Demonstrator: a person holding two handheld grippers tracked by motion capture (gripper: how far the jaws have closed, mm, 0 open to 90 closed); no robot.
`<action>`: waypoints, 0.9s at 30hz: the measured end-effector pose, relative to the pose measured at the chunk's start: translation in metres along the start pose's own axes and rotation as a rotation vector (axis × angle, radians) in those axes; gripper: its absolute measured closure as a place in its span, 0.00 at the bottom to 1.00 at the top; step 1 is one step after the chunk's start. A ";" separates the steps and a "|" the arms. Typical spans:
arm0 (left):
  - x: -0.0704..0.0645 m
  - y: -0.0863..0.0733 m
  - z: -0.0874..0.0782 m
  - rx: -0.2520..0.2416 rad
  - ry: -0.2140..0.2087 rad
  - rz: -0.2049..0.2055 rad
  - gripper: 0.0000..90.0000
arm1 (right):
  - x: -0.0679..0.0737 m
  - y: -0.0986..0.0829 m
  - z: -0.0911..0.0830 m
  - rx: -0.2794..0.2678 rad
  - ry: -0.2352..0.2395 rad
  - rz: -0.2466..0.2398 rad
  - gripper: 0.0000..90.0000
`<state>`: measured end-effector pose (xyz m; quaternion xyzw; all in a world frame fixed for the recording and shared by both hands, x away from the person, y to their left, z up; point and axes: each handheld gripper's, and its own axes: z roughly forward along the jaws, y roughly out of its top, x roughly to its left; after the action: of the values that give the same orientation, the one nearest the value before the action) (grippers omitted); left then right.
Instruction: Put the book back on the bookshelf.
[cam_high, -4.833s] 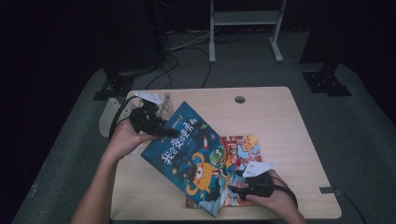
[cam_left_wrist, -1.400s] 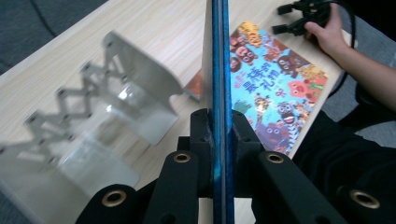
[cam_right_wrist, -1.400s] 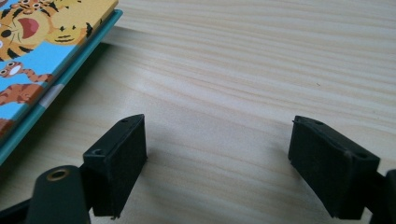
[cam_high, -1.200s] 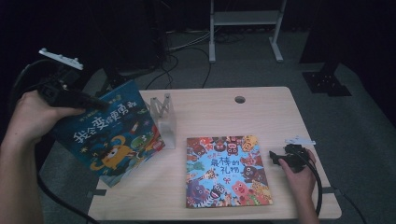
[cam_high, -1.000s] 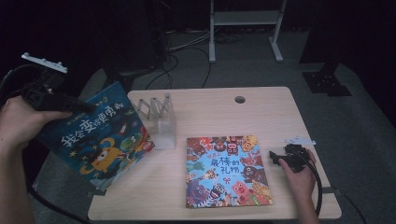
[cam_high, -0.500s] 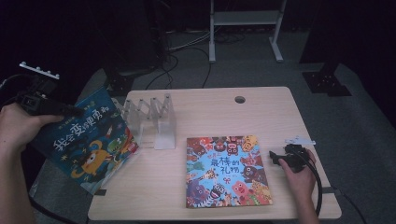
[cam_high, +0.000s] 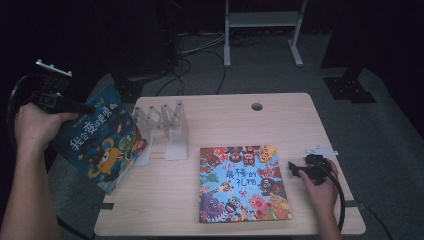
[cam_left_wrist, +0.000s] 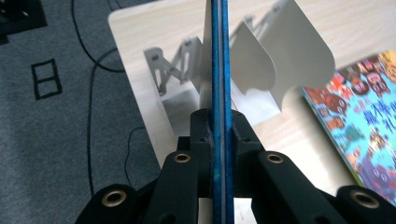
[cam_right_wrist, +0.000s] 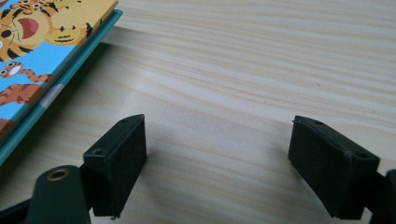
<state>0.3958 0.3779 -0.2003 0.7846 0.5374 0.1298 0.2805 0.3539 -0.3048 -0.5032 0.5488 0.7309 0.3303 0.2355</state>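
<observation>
Right gripper (cam_high: 296, 169) sat spread on the table (cam_high: 280, 120) near its right edge. Left gripper (cam_left_wrist: 218, 140) pinched the blue book (cam_high: 97, 140) off the left edge; risk: clipping the rack (cam_high: 162, 127), toppling it.

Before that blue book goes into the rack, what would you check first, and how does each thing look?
1. Grip: left gripper shut on the blue book, jaws on both faces. Ok.
2. Book on edge, lined up with the rack: tilted in the high view. Not ok.
3. Free slot: gaps between the dividers look open. Ok.
4. Book over the table: hangs past its left edge. Not ok.
5. Right gripper clear: open, apart from the second book. Ok.
6. Rack held steady: cannot tell.
</observation>
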 end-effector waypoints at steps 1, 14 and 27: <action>0.001 0.002 0.002 -0.006 0.007 -0.008 0.92 | 0.000 0.000 0.000 0.000 0.000 0.000 0.20; 0.008 0.022 0.030 -0.014 0.082 -0.067 0.92 | 0.000 0.000 0.000 0.000 0.000 0.000 0.20; 0.007 0.025 0.034 -0.010 0.109 -0.058 0.90 | 0.000 0.000 0.000 0.001 0.000 0.000 0.20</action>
<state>0.4346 0.3677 -0.2142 0.7590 0.5739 0.1668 0.2584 0.3538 -0.3047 -0.5032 0.5490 0.7309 0.3300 0.2353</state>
